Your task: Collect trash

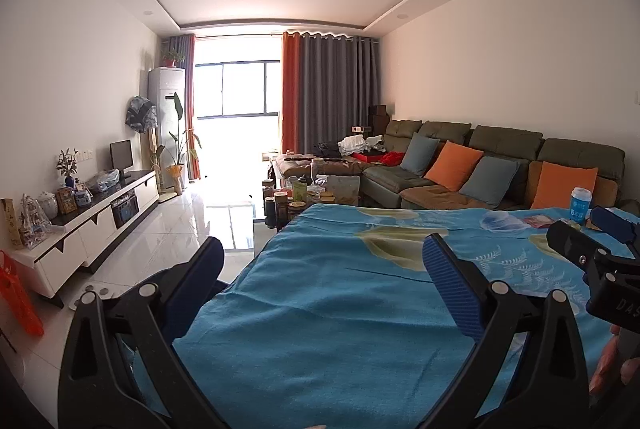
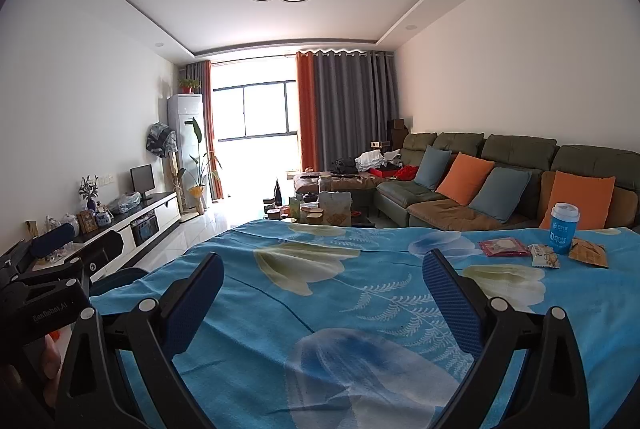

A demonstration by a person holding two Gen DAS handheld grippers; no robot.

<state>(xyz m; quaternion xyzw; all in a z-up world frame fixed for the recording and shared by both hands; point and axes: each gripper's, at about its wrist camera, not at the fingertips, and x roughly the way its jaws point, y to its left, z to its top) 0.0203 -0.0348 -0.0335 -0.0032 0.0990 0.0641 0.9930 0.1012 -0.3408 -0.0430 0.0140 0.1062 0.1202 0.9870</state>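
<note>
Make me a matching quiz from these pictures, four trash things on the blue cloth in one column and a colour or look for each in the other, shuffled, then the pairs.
Things:
1. cup
2. flat packet
3. snack wrapper
4. crumpled wrapper

Looks:
A. brown-orange
B. blue with white lid
C. red edge, pale round middle
D. whitish, lying between the packet and the cup

Pairs: 1-B, 2-C, 3-D, 4-A

All four lie at the far right of the cloth, untouched; both claws are open.
</note>
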